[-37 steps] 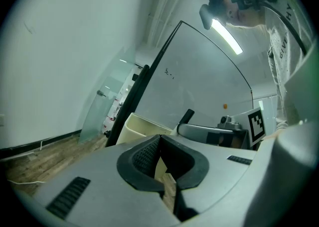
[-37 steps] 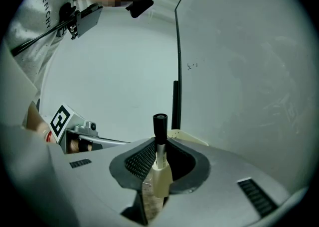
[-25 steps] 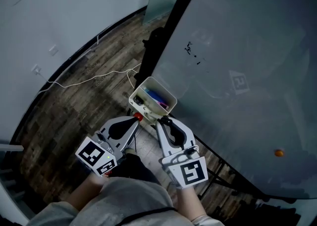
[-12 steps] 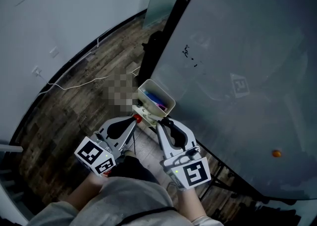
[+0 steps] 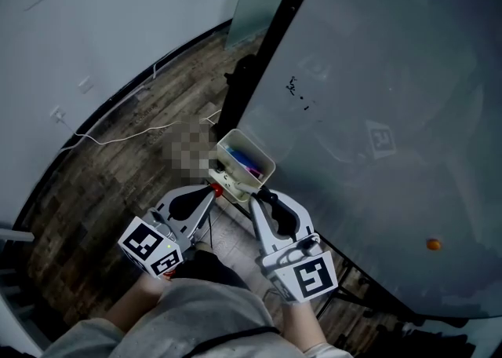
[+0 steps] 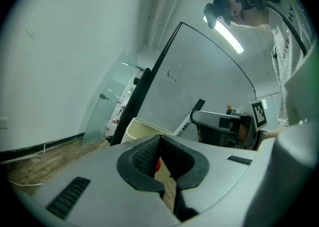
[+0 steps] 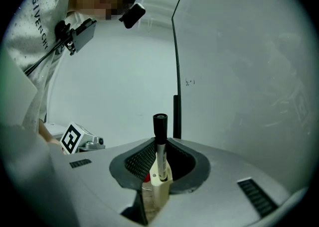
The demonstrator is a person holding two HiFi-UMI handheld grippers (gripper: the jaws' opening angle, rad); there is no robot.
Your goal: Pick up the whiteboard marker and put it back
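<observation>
1. Nearest to you in the head view are your grey-clad lap (image 5: pixel 196 313) and the two tag cubes, left (image 5: pixel 153 246) and right (image 5: pixel 307 274). Both tools point away from you towards the board.
2. Your left claw (image 5: pixel 212 191) has its tips together. The left gripper view shows a gap further back between the pads, with a bit of red (image 6: pixel 157 165) showing through it. I can't tell what the red thing is, or whether the claw is actually pinching it.
3. Your right claw (image 5: pixel 259 194) is clamped on the whiteboard marker (image 7: pixel 160 146). In the right gripper view the pads sit against both sides of the barrel.
4. The marker stands upright with its black cap (image 7: pixel 160 121) poking up above the pads. Its lower end sits in the near corner of the cream tray (image 5: pixel 235 141).
5. From the left gripper view, the same marker sticks out of the right claw on a slant, just past the tray's rim.
6. The tray hangs on the lower edge of the whiteboard (image 5: pixel 376 74), touching it. There are a few more pens inside, one of them bluish (image 5: pixel 249 166).
7. Further up the board there are small black scribbles (image 5: pixel 296 91). Well off to the right there's a small orange dot (image 5: pixel 433 244).
8. Left of the board is the wood floor (image 5: pixel 118 168) with a white cable (image 5: pixel 125 133) trailing across it. The white wall (image 5: pixel 78 19) is behind that.
</observation>
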